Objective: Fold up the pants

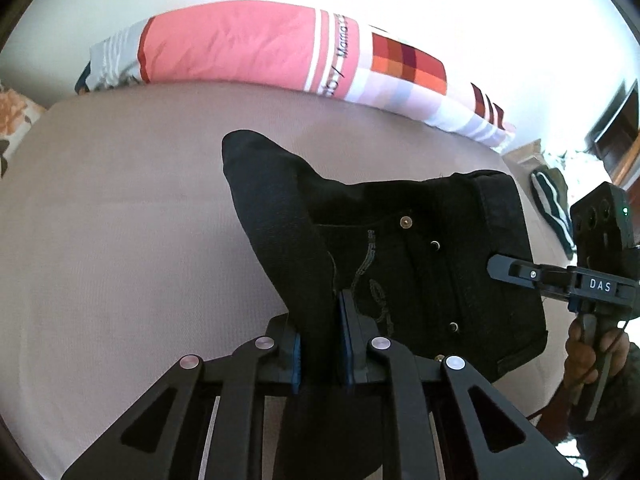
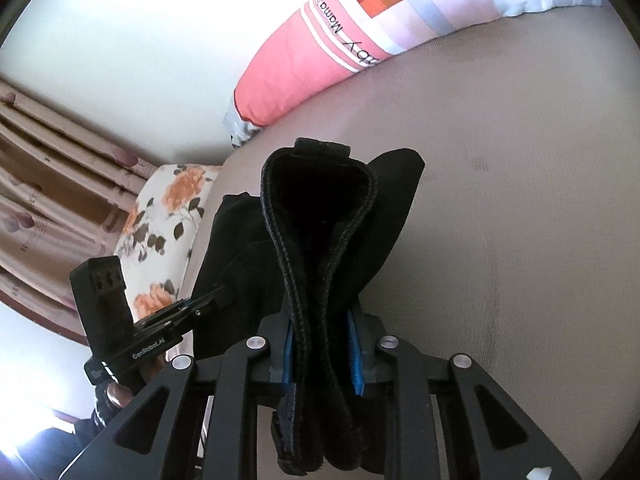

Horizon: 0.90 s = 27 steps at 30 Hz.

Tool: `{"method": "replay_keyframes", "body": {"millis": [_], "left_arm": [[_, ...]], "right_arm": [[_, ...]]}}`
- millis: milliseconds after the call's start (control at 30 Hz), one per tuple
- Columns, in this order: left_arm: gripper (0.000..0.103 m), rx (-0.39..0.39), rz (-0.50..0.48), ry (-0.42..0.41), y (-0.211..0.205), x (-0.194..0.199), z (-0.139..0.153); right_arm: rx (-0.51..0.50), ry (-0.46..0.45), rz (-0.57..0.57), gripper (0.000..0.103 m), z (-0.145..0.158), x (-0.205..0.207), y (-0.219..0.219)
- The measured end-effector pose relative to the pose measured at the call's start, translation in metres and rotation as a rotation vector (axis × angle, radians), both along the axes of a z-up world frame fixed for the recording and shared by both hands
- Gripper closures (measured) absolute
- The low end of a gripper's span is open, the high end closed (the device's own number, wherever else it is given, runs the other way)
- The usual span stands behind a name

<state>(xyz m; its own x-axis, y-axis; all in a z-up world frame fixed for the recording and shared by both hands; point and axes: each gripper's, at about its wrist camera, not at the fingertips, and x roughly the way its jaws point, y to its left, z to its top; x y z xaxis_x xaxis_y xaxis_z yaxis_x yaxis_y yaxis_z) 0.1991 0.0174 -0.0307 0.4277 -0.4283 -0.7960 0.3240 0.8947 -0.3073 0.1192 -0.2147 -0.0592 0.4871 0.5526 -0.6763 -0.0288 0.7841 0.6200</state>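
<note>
1. Black pants (image 1: pixel 420 248), bunched and held above the beige bed (image 1: pixel 120 240), waistband end toward the right, rivets and pocket stitching showing in the left wrist view.
2. Left gripper (image 1: pixel 322 344) clamped on a thick wad of the dark cloth; a peak of loose fabric standing up just beyond the blue pads (image 1: pixel 347 340).
3. Right gripper (image 2: pixel 322 356) closed on a doubled hem or band, a loop of stitched edge arching ahead of the fingers.
4. Probably mid-carry, before laying flat: best kept taut between both holds, lowered evenly, edges matched before letting go, so the fold lands without a twist.
5. Plenty of bare mattress ahead and to the left for spreading out.
6. Long pink striped pillow (image 1: pixel 248 48) along the far edge by the wall; floral pillow (image 2: pixel 164 216) at the bed's left end; both well apart from the cloth.
7. Bed's right edge near the waistband, with striped clothing (image 1: pixel 550 196) beyond it: worth avoiding overhang there.
</note>
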Motion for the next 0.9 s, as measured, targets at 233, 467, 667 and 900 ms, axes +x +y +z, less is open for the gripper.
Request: {"method": "replay_keyframes", "body": {"millis": [233, 467, 667, 900], "left_arm": [[0.087, 0.022, 0.012, -0.027, 0.001, 0.04, 0.0], [0.087, 0.008, 0.037, -0.051, 0.0, 0.083, 0.003], [0.087, -0.001, 0.06, -0.05, 0.001, 0.107, -0.001], [0.086, 0.034, 0.086, -0.024, 0.009, 0.118, -0.026]], "right_arm": [[-0.001, -0.002, 0.0, 0.082, -0.001, 0.045, 0.0], [-0.03, -0.016, 0.011, 0.082, 0.004, 0.094, -0.003], [-0.043, -0.014, 0.006, 0.082, 0.003, 0.117, -0.005], [-0.171, 0.016, -0.041, 0.081, -0.015, 0.128, -0.006]]}}
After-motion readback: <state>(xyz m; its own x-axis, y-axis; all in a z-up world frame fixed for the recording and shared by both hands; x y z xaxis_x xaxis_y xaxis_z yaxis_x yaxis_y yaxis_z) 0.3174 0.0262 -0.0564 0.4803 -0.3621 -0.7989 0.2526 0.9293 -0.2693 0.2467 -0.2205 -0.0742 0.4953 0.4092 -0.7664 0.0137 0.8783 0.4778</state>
